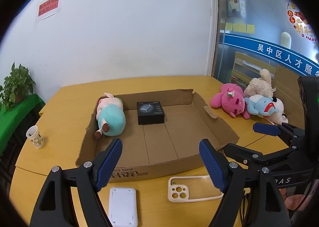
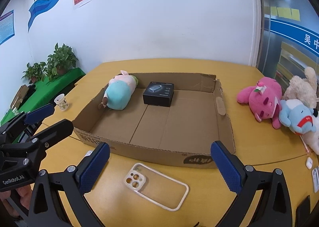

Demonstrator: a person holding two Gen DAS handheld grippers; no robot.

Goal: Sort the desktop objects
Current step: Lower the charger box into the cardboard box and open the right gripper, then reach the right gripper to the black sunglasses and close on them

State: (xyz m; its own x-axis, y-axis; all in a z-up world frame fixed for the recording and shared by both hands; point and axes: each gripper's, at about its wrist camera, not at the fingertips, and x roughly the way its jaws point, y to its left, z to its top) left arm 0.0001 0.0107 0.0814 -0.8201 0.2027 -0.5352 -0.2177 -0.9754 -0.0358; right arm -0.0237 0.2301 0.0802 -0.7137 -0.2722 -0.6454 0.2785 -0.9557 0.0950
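Cardboard tray (image 2: 225, 127) in the table's middle already holds a plush pig (image 2: 118, 95) and a black box (image 2: 158, 93). Both the left gripper (image 1: 160, 164) and the right gripper (image 2: 160, 167) are open and empty. The step seems a new pick: probably the clear phone case (image 2: 157, 186) at the near edge, needing a low flat grasp.

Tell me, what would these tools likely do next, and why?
Probably lower the right tool onto the clear phone case lying just before it. Both tools are open and empty, and the cardboard box already holds a plush and a black box.
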